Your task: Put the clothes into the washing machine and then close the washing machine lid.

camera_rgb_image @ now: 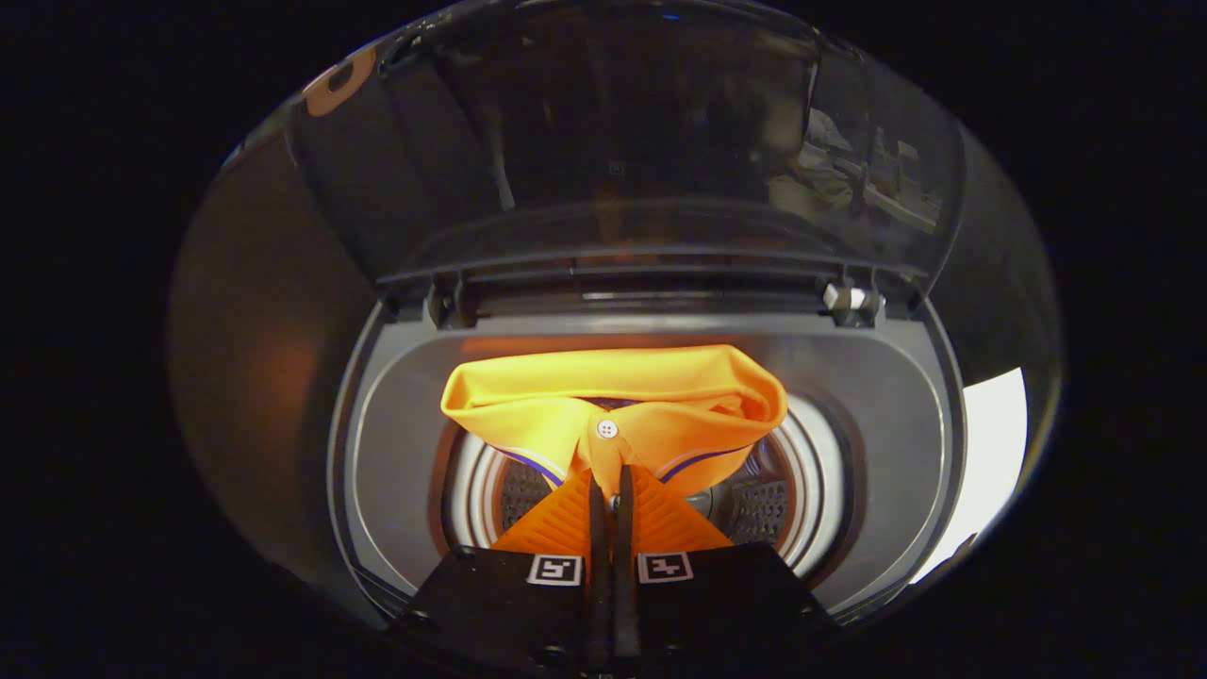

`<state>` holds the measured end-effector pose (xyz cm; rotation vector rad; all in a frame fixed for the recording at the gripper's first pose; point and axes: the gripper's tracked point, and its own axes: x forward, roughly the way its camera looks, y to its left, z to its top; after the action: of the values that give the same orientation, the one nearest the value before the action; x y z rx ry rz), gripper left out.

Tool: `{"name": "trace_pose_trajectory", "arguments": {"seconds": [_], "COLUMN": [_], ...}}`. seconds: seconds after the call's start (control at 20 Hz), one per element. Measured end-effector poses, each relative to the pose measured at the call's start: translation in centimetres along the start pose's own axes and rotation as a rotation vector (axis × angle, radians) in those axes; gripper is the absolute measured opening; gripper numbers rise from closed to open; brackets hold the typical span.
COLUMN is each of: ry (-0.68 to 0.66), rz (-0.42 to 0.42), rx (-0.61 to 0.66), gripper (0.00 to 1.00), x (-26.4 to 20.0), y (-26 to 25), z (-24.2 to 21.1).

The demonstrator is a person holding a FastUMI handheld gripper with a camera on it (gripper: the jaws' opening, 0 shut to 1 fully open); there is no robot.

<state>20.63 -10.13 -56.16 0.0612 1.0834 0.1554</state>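
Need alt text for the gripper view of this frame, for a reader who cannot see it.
The claw is shut on the front placket of an orange polo shirt, holding it over the open drum of a top-loading washing machine. The shirt's collar and a white button face the camera, and the transparent lid stands raised behind.

The claw [611, 490] is pinching an orange shirt [613, 405] at its placket, holding it over the washer's [877, 396] open drum [811, 490], the lid [613, 141] standing raised behind.
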Motion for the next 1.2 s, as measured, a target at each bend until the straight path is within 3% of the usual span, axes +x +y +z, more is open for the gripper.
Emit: {"name": "trace_pose_trajectory", "arguments": {"seconds": [0.5,0.55,0.65,0.7,0.95,1.2], "ry": [0.038,0.042,0.039,0.049,0.057,0.037], "rz": [-0.038,-0.041,-0.047,-0.055,-0.067,-0.081], "rx": [0.031,0.035,0.056,0.063,0.057,0.058], "gripper": [0.08,0.12,0.36,0.37,1.00,0.99], "x": [1.6,1.4,1.7,1.7,1.2,0.3], "y": [-0.9,-1.0,-1.2,-1.2,-1.4,-1.6], "z": [-1.5,-1.5,-1.6,-2.0,-2.6,-2.4]}}
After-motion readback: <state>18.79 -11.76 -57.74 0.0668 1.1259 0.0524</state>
